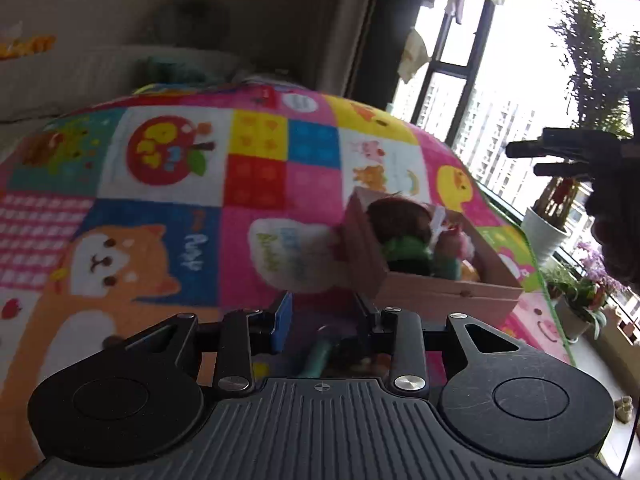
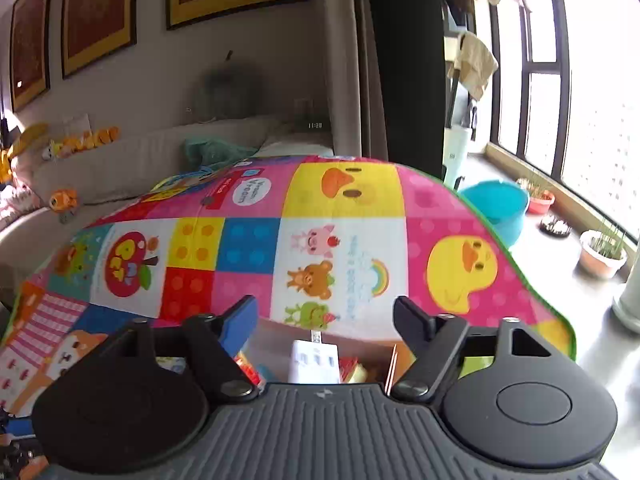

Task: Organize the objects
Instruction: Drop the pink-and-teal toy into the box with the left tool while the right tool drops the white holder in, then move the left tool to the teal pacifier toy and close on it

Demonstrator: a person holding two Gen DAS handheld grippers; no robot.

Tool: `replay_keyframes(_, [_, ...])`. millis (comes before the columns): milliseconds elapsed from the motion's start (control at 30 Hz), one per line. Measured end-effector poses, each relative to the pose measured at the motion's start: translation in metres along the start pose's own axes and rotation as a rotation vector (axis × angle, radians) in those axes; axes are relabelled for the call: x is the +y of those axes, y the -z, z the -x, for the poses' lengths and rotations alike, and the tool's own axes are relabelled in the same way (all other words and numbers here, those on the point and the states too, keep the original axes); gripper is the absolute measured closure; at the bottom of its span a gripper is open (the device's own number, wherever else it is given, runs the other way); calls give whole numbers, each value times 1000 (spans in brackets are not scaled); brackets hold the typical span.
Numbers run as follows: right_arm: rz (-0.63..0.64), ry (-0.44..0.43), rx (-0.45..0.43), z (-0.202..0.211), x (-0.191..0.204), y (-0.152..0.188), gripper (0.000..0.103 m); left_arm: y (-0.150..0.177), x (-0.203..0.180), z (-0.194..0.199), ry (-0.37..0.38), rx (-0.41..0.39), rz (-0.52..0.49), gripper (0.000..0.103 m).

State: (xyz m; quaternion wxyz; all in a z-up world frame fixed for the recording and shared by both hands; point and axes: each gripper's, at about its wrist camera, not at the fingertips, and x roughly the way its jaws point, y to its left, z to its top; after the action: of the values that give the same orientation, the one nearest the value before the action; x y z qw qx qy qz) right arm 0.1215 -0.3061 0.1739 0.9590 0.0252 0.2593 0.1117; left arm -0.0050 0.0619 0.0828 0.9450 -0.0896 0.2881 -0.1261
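A pink wooden box (image 1: 448, 292) stands on the colourful play mat (image 1: 168, 184), with a brown-haired doll (image 1: 400, 224) and other soft toys in it. My left gripper (image 1: 323, 312) is just short of the box's near corner, shut on a blurred teal object (image 1: 320, 350). My right gripper (image 1: 524, 159) hangs above and to the right of the box, dark against the window. In the right wrist view my right gripper (image 2: 326, 308) stands open with nothing between its fingers. Below it lie a white plug adapter (image 2: 314, 360) and small red items (image 2: 248, 368).
The mat (image 2: 344, 240) drops off at its green right edge. Beyond it are a teal basin (image 2: 496, 204), potted plants (image 2: 602, 254) along the window sill, and a white planter (image 1: 544, 236). A pale sofa with plush toys (image 2: 64, 198) runs behind the mat.
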Motion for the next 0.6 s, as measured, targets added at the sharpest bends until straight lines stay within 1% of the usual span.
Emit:
replay_keyframes(100, [-5,9,41,10,-2,29,17,19,24,4,-8,56,43,67])
replay_keyframes(200, [20,45,91,18,1,61,16,35,29,7,18,86,48,67])
replay_keyframes(333, [80,59,140,27,13,100,10,45,11,8,76,113,-2,67])
replay_keyframes(433, [104,32,171,31,28,122,8,45,-11,3,94,117,-33,67])
replay_keyframes(500, [98,-3,190,32,36,133,8,43,-20,-3,72,113,1,67])
replay_keyframes(600, [99,-29,203,33,48,145,6,39,-30,-16,-3,82,69,67])
